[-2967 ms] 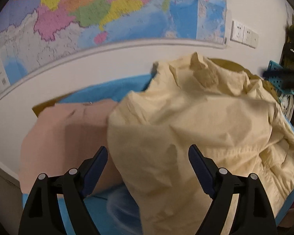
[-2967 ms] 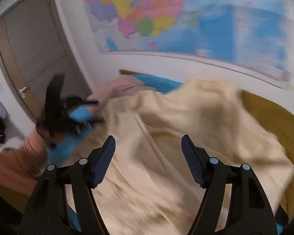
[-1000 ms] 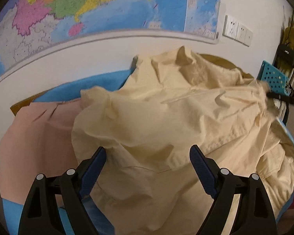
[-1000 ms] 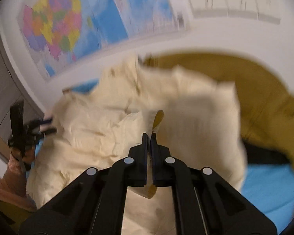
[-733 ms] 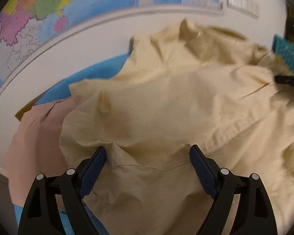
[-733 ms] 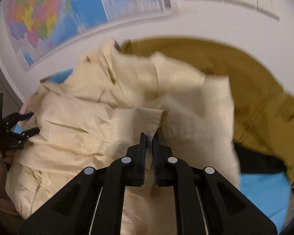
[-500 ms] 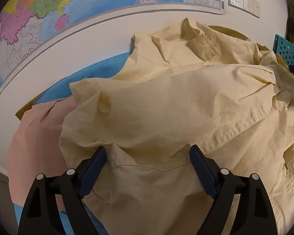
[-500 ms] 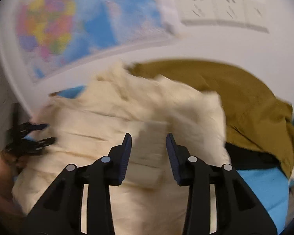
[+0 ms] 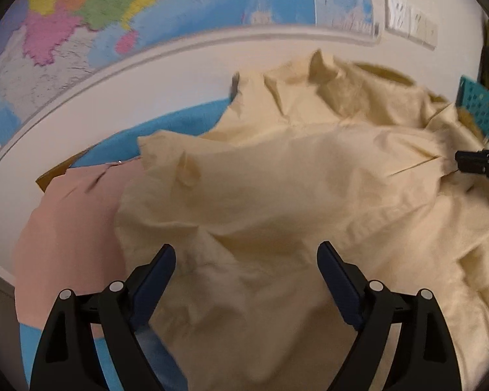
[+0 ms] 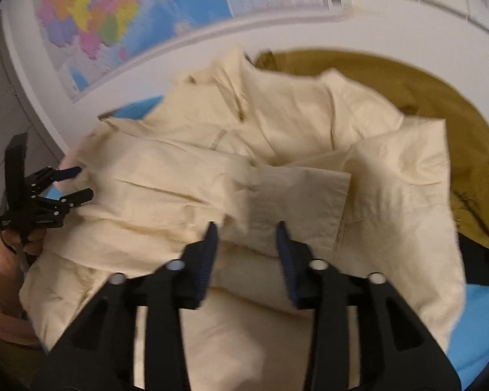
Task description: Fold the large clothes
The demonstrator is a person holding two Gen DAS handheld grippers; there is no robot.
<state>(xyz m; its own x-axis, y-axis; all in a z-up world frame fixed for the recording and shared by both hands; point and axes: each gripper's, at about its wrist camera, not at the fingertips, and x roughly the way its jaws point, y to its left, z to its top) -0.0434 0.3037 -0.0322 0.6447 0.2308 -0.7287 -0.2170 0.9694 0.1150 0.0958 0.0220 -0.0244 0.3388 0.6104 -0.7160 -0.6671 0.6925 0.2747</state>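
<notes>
A large cream shirt [image 9: 309, 195] lies crumpled on a blue-covered surface [image 9: 179, 123]; it also fills the right wrist view [image 10: 244, 169], with a sleeve cuff [image 10: 306, 195] folded over its middle. My left gripper [image 9: 244, 260] is open and empty just above the shirt's near left part; it shows at the left of the right wrist view [image 10: 78, 182]. My right gripper [image 10: 246, 231] is open and empty just above the cuff; its tips show at the right edge of the left wrist view [image 9: 463, 161].
A pink garment [image 9: 71, 221] lies left of the shirt. An olive-brown garment [image 10: 423, 97] lies behind and right of it, with black cloth [image 10: 482, 257] below. A teal perforated crate [image 9: 479, 110] stands far right. A map-covered wall [image 9: 179, 16] runs behind.
My right gripper was shut on the sleeve cuff, carried it over the shirt's middle, then opened and let it go. The left gripper stayed open, hardly moving.
</notes>
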